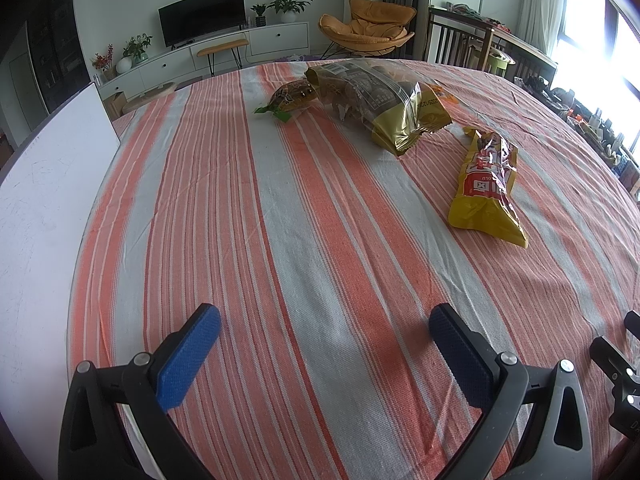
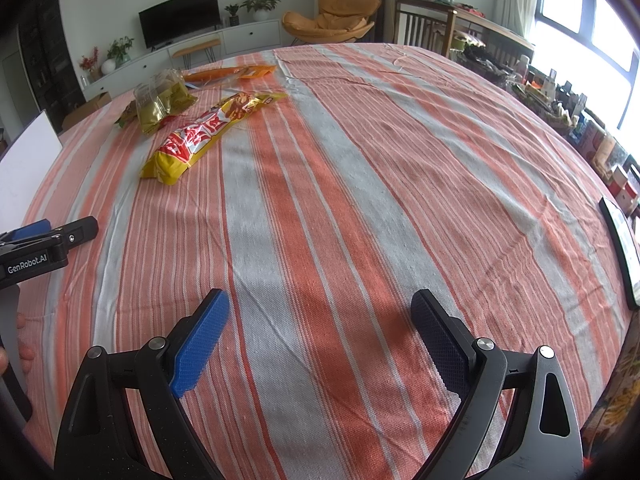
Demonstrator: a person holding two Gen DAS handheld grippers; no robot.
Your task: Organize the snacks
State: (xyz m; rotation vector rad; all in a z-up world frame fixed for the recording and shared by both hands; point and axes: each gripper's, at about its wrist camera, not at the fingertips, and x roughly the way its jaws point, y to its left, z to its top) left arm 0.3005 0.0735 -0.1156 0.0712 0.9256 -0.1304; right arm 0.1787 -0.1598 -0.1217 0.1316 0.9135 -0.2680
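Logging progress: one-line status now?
left gripper: open, empty | right gripper: open, empty | long yellow-red snack packet: untouched on striped cloth

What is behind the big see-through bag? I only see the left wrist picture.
Observer: An orange packet lies flat beyond the clear gold bag; your view shows only its edge.
Operator: Is anything on the far right of the table?
Observer: Yes, a dark flat tablet-like thing lies at the cloth's right edge.
Operator: Is the other grabber holding a snack?
Observer: No. The right gripper is open over bare striped cloth, holding nothing.
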